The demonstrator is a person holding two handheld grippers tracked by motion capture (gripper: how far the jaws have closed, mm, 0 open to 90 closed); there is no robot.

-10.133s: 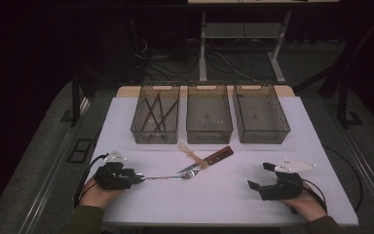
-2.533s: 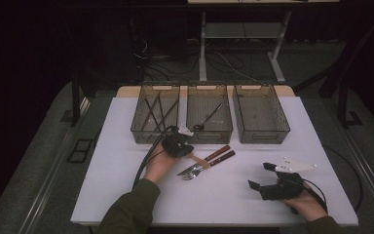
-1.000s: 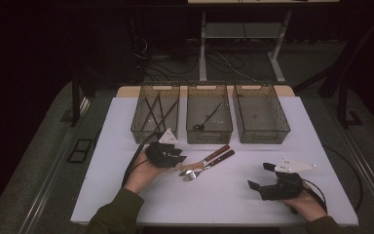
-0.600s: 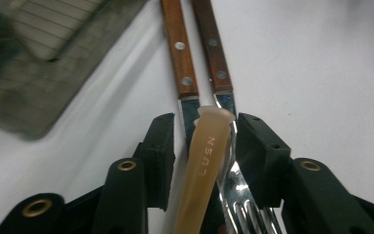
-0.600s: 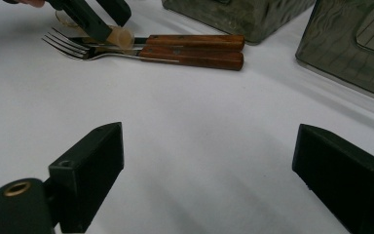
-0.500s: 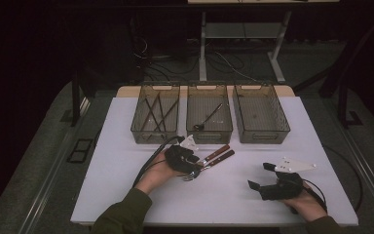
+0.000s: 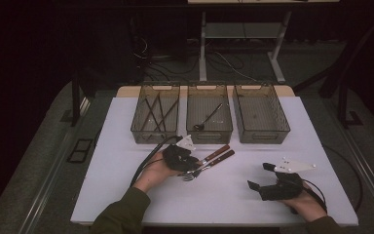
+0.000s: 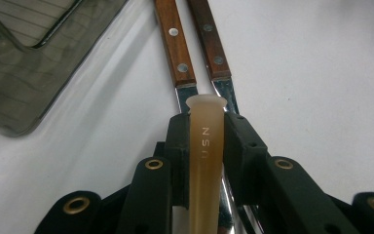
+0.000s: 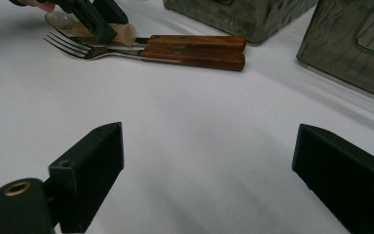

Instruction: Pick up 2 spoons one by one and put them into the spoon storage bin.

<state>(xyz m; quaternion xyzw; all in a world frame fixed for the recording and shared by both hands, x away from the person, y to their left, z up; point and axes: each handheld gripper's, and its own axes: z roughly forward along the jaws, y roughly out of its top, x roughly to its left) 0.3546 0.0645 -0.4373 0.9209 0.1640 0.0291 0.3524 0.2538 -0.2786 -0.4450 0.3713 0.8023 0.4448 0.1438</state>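
Reader: Progress, seen from the high view?

Describer: Sorting of cutlery into three bins is partly done. The middle bin holds one metal spoon. The bin to its left holds dark sticks; the bin to its right looks empty. In front of the middle bin, on the white table, lie two wood-handled pieces. The left gripper is down at their metal ends. The right gripper rests farther from the middle bin, to its front right.

Reader: And the left gripper view?

Describer: The jaws have just been closing and now press on the handle of a pale plastic spoon, which lies over the two wood-handled pieces.

Reader: The right gripper view?

Describer: Its jaws stand wide apart with nothing between them, above bare table. Beyond them a fork is one of the wood-handled pieces. By my judgement three items are left to sort: the plastic spoon, just gripped but not yet lifted, and the two wood-handled pieces.
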